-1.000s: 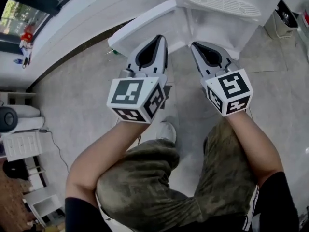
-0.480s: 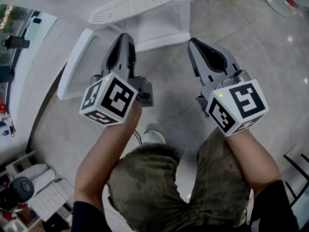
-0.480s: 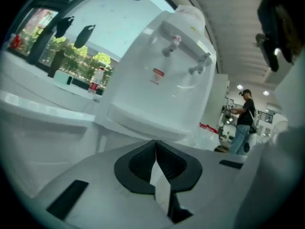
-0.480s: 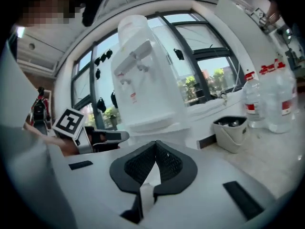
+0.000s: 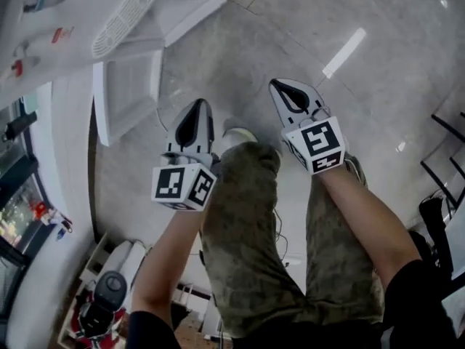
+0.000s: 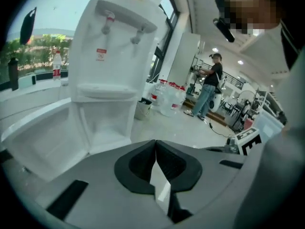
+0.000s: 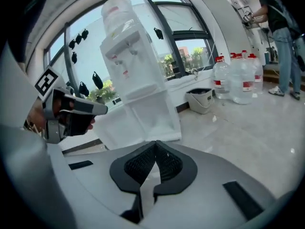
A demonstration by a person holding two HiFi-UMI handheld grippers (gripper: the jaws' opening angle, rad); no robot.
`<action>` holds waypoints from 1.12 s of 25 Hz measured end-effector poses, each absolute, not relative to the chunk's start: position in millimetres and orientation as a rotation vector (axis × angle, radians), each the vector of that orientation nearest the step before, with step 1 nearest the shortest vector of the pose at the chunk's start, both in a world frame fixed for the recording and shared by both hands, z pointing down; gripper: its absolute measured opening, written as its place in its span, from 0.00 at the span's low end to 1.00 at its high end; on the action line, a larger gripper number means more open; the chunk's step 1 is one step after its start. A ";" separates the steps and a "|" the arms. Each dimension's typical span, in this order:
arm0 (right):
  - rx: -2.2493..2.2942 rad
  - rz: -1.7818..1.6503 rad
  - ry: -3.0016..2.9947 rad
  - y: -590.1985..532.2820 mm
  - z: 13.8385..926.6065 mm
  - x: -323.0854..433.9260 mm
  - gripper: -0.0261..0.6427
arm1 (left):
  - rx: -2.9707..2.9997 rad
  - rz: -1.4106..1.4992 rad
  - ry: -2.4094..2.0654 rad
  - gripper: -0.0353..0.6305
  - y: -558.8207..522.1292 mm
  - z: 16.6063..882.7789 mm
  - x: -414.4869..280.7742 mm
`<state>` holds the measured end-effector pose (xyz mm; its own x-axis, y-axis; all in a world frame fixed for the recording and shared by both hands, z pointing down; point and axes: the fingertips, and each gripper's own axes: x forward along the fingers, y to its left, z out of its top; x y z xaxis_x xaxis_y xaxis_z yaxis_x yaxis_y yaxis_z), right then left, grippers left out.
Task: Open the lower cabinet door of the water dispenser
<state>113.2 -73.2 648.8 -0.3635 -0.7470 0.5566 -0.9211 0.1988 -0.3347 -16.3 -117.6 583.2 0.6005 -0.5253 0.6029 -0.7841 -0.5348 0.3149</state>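
The white water dispenser [image 6: 114, 56] stands a step away, and its lower cabinet [image 6: 107, 123] shows an empty white inside. Its door [image 6: 43, 137] hangs swung out to the left. In the head view the door [image 5: 125, 97] lies at the upper left, beyond my left gripper [image 5: 199, 107]. That left gripper [image 6: 155, 144] is shut with nothing in it. My right gripper [image 5: 280, 86] hovers over the bare floor, also shut and empty [image 7: 155, 146]. The right gripper view shows the dispenser [image 7: 131, 56] and its open door [image 7: 116, 128] well clear of both grippers.
Large water bottles [image 7: 238, 80] and a grey bin [image 7: 200, 100] stand along the window wall right of the dispenser. A person [image 6: 207, 89] stands further back in the room. Shelves with small items [image 5: 102, 297] are behind me at the lower left.
Both grippers have drawn back from the dispenser, staying shut. The head view has swung, so the dispenser and its open door slid from the top centre to the upper left corner.
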 end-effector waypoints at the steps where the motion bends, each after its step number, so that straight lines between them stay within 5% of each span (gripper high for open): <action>1: 1.593 0.949 -2.159 -49.6 645.3 116.5 0.04 | 2.225 0.617 -1.033 0.06 -100.1 577.0 -21.1; 10: 1.524 0.901 -2.114 59.7 527.4 152.4 0.04 | 2.102 0.728 -1.050 0.06 31.3 498.7 -29.4; 28: 1.269 0.870 -2.271 128.8 348.2 190.4 0.04 | 2.159 0.508 -0.981 0.06 133.4 343.6 81.2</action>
